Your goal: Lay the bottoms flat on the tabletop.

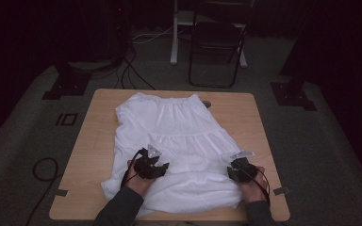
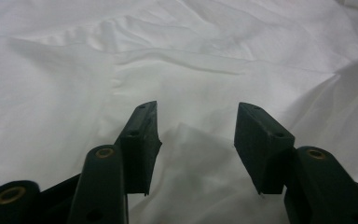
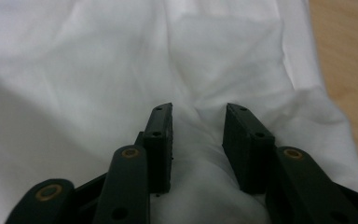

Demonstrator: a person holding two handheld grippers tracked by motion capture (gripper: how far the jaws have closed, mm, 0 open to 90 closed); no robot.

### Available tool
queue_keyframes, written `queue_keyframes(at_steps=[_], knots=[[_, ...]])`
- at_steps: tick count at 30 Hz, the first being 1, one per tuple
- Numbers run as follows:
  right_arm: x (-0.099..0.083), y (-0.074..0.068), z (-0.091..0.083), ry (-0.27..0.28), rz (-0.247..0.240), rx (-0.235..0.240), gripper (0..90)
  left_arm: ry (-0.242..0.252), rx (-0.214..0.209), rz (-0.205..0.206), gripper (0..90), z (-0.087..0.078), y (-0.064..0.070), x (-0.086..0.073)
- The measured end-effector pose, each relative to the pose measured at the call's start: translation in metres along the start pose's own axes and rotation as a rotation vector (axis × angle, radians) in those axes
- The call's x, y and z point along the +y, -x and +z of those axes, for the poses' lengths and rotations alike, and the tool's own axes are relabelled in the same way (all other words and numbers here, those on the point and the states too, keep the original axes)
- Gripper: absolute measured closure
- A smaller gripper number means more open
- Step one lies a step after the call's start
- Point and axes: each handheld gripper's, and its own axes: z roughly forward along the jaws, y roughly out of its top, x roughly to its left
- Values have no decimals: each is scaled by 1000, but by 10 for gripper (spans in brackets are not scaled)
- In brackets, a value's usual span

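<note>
The white skirt (image 1: 179, 141) lies flat on the wooden surface (image 1: 94, 141). Both the left claw (image 1: 152, 165) and the right claw (image 1: 239, 169) rest released on its hem; closing shallowly could pinch a single layer, bunching the fabric.

A folding chair (image 1: 215, 42) (dark) stands beyond the table (image 1: 99, 136).

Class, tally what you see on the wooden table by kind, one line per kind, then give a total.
White garment: 1
Handheld grippers: 2, the left gripper and the right gripper, both resting on the garment with fingers apart
Small dark round object by the garment's far edge: 1
Total: 4
</note>
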Motion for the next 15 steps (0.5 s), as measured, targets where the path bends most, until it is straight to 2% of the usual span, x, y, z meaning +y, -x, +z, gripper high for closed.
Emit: queue_keyframes(at_steps=[1, 2, 4, 6, 7, 10, 13, 15], knots=[[-3, 0, -2, -2, 3, -5, 631, 0, 0, 0, 482, 0, 0, 0], [-7, 1, -4, -6, 1, -13, 635, -31, -10, 16, 474, 8, 3, 1], [-13, 0, -8, -9, 1, -28, 639, -49, -7, 21, 470, 15, 6, 0], [-17, -1, -9, -6, 2, -32, 642, -51, -8, 12, 471, 18, 7, -2], [-23, -2, -14, -3, 19, -39, 644, -69, -4, 9, 472, 22, 8, -6], [-29, -4, -19, -2, 19, -52, 644, -93, 9, 10, 484, 26, 9, -10], [-36, -5, -23, 3, 29, -60, 645, -95, 33, 15, 529, 27, 12, -11], [-40, -4, -26, 8, 38, -59, 646, -96, 44, 21, 616, 26, 12, -11]])
